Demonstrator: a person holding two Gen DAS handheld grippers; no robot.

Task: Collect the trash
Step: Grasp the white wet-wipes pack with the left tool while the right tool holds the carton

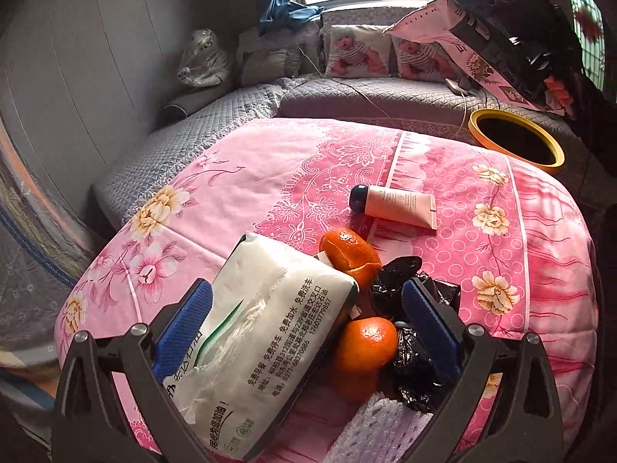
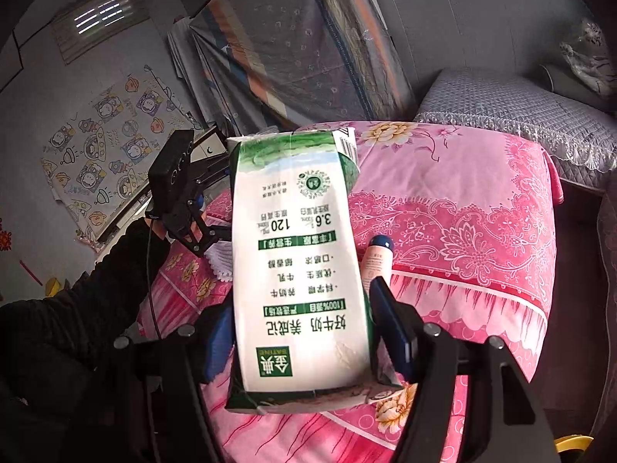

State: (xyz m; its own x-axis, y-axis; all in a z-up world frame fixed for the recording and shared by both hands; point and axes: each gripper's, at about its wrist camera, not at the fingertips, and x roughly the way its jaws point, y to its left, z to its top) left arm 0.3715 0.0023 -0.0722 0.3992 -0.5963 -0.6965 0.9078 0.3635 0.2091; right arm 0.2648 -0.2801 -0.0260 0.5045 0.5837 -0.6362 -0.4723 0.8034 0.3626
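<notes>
My left gripper [image 1: 306, 287] is open over a pink floral quilt [image 1: 270, 177]. A white tissue pack [image 1: 262, 347], a whole orange [image 1: 366, 343] and a crumpled black plastic bag [image 1: 416, 366] lie between its blue pads. Orange peel [image 1: 349, 249] sits just beyond them, and a white foam net [image 1: 378, 424] lies close underneath. My right gripper [image 2: 302, 301] is shut on a white and green milk carton [image 2: 300, 270]. The left wrist view shows that carton [image 1: 443, 27] raised near a yellow-rimmed bin [image 1: 516, 141].
A pink tube with a dark cap [image 1: 397, 206] lies on the quilt, and its cap [image 2: 380, 243] shows behind the carton. A grey quilted sofa [image 1: 385, 92] with cushions runs along the window. A person's dark sleeve [image 2: 77, 308] holds the left gripper [image 2: 181, 200].
</notes>
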